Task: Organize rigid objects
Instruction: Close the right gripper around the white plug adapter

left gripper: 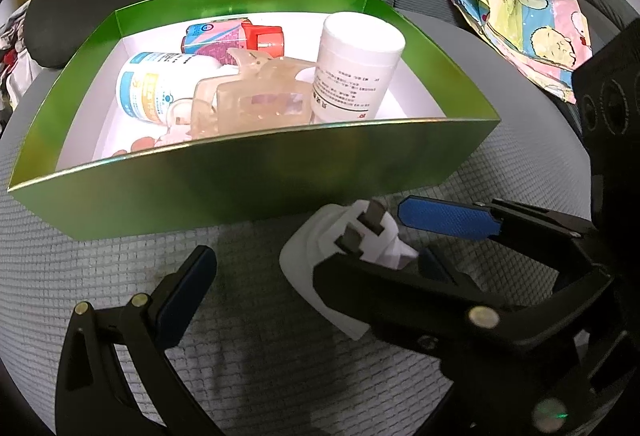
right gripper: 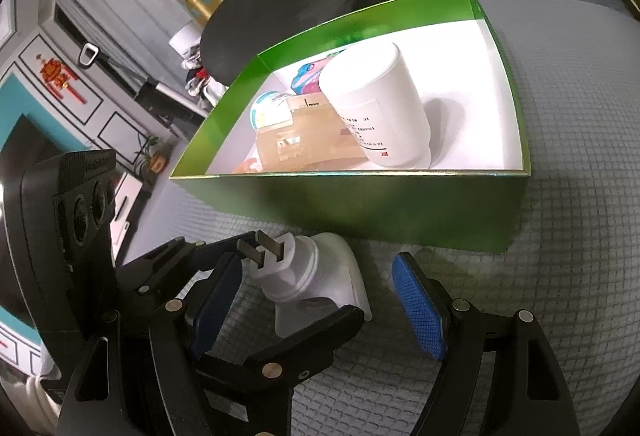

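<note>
Box (left gripper: 248, 172) (green) holds bottles (left gripper: 354, 64), hair clip (left gripper: 256, 96).

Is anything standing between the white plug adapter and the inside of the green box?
Only the green box's near wall rises between them, directly behind the plug adapter. Just inside it stands a white bottle; bare floor shows beside it.

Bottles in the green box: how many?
3. A white bottle stands upright at the right, a blue-and-yellow-labelled bottle lies at the left, and a red-capped bottle lies at the back. The hair claw clip may hide more.
</note>
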Tool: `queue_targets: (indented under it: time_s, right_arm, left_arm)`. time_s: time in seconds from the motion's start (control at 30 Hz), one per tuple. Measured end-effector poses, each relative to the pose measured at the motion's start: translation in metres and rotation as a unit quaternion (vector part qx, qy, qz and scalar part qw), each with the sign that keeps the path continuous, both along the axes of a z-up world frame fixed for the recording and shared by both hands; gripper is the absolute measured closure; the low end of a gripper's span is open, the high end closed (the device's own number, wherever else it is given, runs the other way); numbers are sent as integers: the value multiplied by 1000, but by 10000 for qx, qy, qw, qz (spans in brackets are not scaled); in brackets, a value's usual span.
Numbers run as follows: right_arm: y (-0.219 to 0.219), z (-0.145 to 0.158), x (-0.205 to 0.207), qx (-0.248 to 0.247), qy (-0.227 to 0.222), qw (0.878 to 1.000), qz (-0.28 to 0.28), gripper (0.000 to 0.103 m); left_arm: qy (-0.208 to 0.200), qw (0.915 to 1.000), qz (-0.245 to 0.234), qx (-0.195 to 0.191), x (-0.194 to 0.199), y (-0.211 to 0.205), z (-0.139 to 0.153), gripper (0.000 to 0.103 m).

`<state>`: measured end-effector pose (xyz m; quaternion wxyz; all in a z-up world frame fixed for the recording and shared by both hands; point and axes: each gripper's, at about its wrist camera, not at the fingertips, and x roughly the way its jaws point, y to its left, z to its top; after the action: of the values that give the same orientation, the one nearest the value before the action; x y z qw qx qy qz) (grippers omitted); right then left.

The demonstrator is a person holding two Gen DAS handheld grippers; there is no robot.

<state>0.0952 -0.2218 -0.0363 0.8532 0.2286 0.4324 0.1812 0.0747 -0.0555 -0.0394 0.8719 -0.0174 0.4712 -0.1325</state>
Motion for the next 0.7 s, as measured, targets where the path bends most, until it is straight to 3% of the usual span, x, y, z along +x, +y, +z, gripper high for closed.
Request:
queue_targets:
  time_s: [0.7]
  right_arm:
    - [6, -8, 5, -46, 109, 9998, 187, 24]
  left_arm:
    - [119, 9998, -123, -66, -13, -3, -6, 9]
